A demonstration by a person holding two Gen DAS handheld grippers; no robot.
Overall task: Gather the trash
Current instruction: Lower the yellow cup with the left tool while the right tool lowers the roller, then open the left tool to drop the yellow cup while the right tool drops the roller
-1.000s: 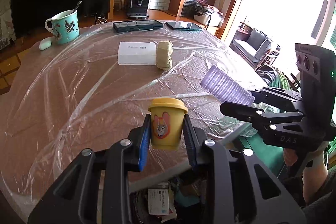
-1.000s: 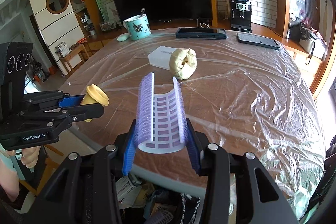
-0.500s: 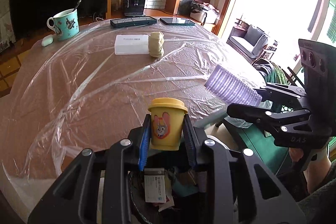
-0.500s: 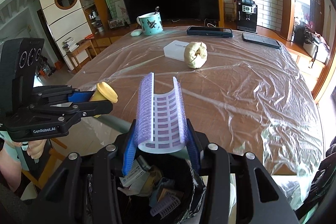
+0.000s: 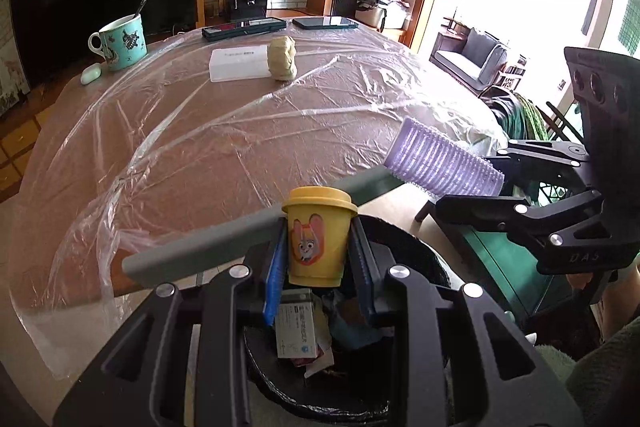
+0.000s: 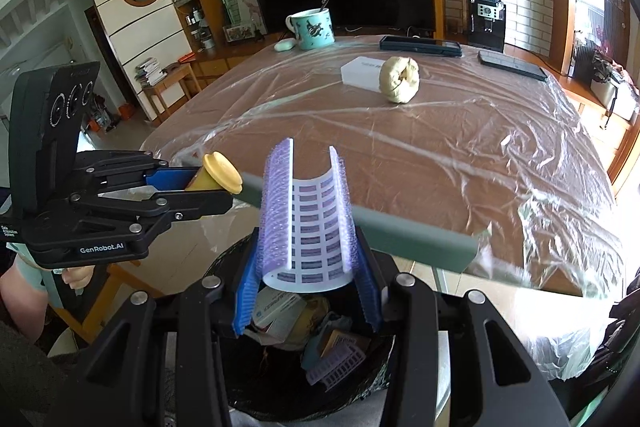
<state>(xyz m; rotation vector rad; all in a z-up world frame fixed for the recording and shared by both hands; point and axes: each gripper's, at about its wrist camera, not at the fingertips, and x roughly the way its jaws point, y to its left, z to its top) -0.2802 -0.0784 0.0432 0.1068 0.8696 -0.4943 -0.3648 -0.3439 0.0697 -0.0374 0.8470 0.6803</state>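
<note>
My left gripper (image 5: 318, 259) is shut on a small yellow cup (image 5: 318, 239) with a cartoon rabbit and a yellow lid, held upright over the black trash bin (image 5: 424, 259). It also shows in the right wrist view (image 6: 216, 175). My right gripper (image 6: 306, 279) is shut on a purple hair roller (image 6: 306, 211), held over the same bin (image 6: 372, 387), which holds paper, boxes and another purple roller. The roller also shows in the left wrist view (image 5: 440, 163). A crumpled beige wad (image 5: 282, 59) lies on the table by a white box (image 5: 238, 63).
The table (image 5: 200, 131) is covered in clear plastic film, its grey edge just ahead of both grippers. A teal mug (image 5: 120, 43), a white earbud case (image 5: 90, 73), and two dark phones (image 5: 244, 27) lie at the far side. A green chair (image 5: 496, 259) stands at right.
Both grippers have pulled back from over the table and now hang over the bin, each keeping its item. The table edge and bin contents have come into view.
</note>
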